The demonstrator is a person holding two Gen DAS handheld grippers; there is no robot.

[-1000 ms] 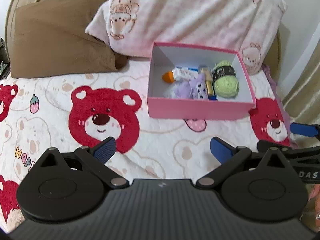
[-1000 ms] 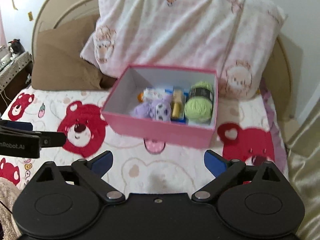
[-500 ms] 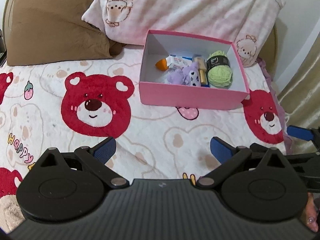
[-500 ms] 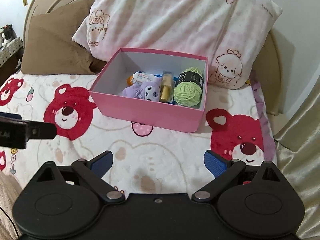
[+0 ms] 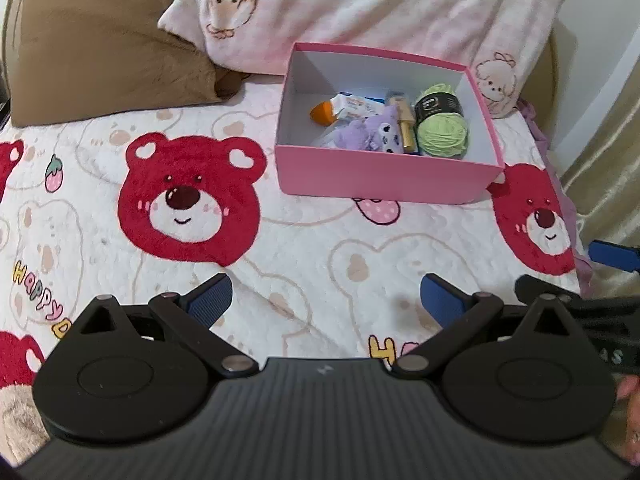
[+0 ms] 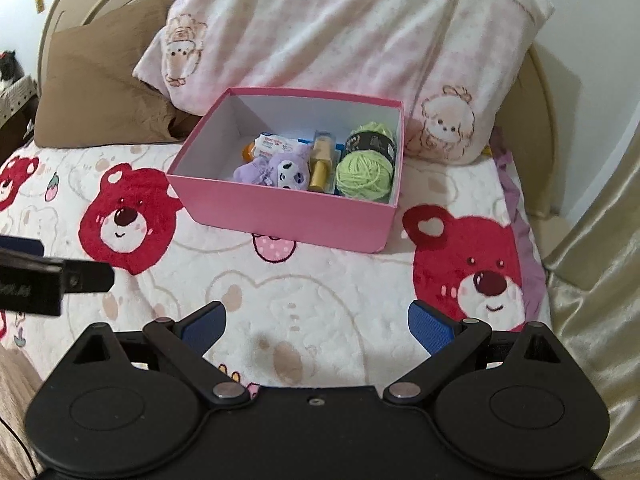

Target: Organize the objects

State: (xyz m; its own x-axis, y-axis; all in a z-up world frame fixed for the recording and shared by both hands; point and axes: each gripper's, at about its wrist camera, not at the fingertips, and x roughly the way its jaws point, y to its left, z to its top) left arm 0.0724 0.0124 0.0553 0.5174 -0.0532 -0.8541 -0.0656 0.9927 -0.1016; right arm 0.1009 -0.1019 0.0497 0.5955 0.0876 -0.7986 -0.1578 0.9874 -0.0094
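A pink box (image 5: 384, 178) (image 6: 280, 210) sits open on the bed in front of the pillows. Inside lie a green yarn ball (image 5: 442, 134) (image 6: 366, 170), a purple plush toy (image 5: 366, 136) (image 6: 266, 168), a gold bottle (image 6: 320, 164), and a white tube with an orange cap (image 5: 340, 108). My left gripper (image 5: 326, 300) hangs open over the blanket, well short of the box, with nothing between its fingers. My right gripper (image 6: 316, 326) is open and empty too, further right. Each gripper shows at the edge of the other's view.
The bed is covered by a white blanket with red bear faces (image 5: 188, 200) (image 6: 476, 272). A brown pillow (image 5: 104, 44) and a pink patterned pillow (image 6: 340, 40) lean against the headboard. A beige curtain (image 6: 600, 260) hangs past the bed's right edge.
Both grippers have pulled back and up from the box, so it looks smaller and further away. Both stay open and empty.
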